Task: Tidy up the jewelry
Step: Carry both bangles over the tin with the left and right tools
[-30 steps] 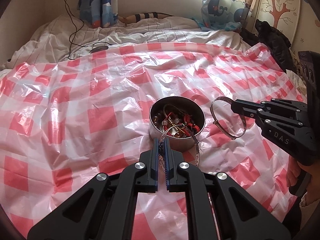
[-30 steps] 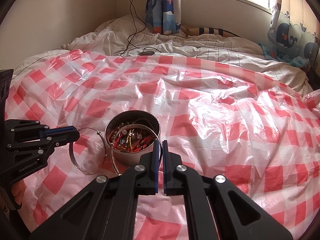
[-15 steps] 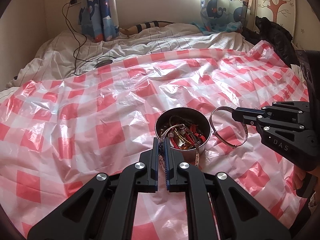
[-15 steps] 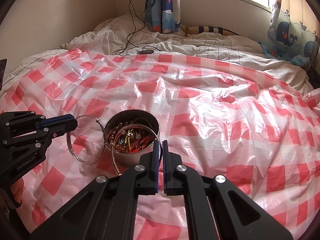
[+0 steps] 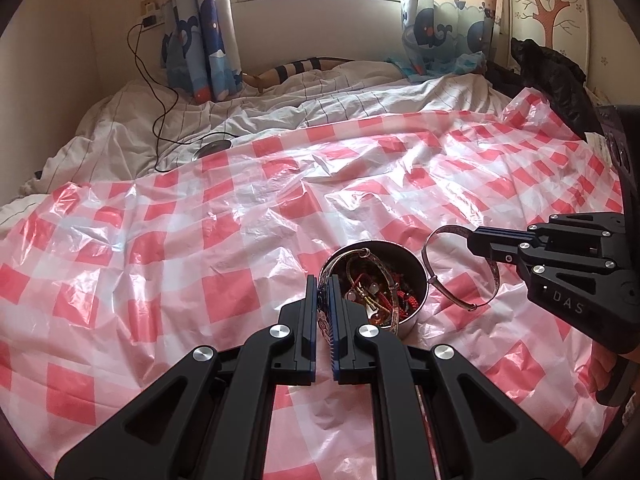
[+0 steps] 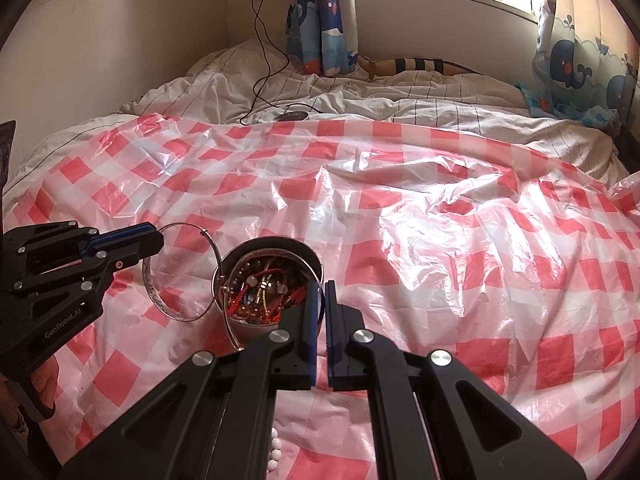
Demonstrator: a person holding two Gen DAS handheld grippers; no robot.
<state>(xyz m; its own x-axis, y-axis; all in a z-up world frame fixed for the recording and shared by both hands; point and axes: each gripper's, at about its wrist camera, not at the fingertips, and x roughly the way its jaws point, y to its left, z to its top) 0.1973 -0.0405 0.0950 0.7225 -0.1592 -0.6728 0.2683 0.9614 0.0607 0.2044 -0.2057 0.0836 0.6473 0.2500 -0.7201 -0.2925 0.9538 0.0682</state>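
A round metal tin [image 5: 416, 276] [image 6: 310, 258] full of tangled beads and chains sits on the red-checked plastic sheet. My left gripper [image 5: 324, 280] is shut on a silver bangle [image 5: 394, 300] [image 6: 154, 286] held above the sheet beside the tin; this gripper shows at the left of the right wrist view [image 6: 154, 240]. My right gripper [image 6: 322, 284] is shut on another silver bangle [image 5: 464, 272] [image 6: 228, 320], held beside the tin; this gripper shows at the right of the left wrist view [image 5: 472, 238]. White beads [image 6: 274, 450] lie under the right gripper.
The checked sheet [image 5: 240, 248] covers a bed with rumpled white bedding [image 5: 280, 108] behind. A black cable and round charger [image 5: 212, 146] lie on the bedding. Dark clothing [image 5: 552, 76] is piled at the right. Whale-print curtains [image 6: 320, 12] hang at the wall.
Both grippers have lifted with their bangles, so the tin sits lower in both views. The left gripper's bangle now hangs in front of the tin.
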